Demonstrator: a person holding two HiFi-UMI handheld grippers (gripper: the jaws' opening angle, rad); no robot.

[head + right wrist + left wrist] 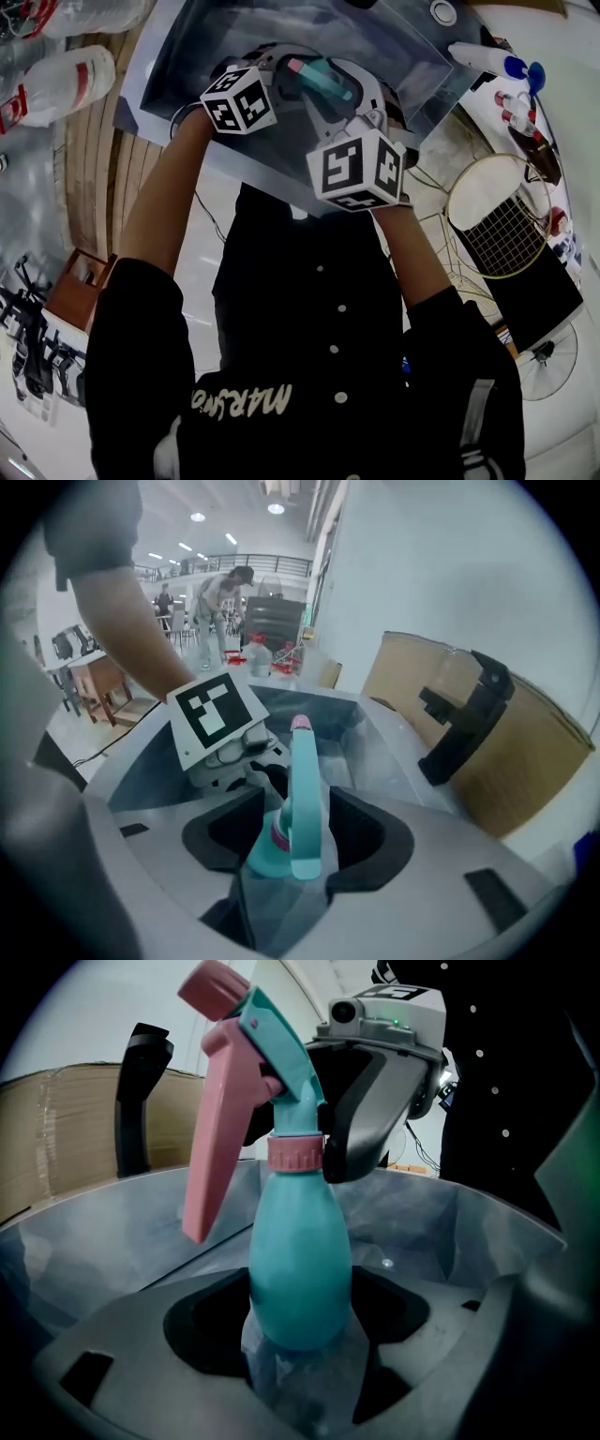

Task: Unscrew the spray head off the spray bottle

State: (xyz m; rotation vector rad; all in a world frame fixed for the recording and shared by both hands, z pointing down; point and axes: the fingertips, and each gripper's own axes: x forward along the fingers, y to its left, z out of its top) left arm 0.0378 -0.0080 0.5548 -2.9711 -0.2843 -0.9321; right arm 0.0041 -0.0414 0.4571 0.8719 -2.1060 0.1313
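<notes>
Above a grey tub (84, 1241), the left gripper (300, 1368) jaws pinch the teal spray bottle (300, 1260) low on its body. The right gripper (292, 855) jaws stand spread either side of the spray head (305, 789). The bottle looks like light, slick plastic, and the ribbed pink collar (296, 1153) seems the surest hold.

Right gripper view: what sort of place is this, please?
Probably a large indoor hall or workshop: there are ceiling lights, an upper-floor railing, and people standing far behind the work area.

Large open indoor hall, ceiling lights (197, 517), upper-level railing (251, 562), people (223, 597) standing about, chairs (64, 649)
</notes>
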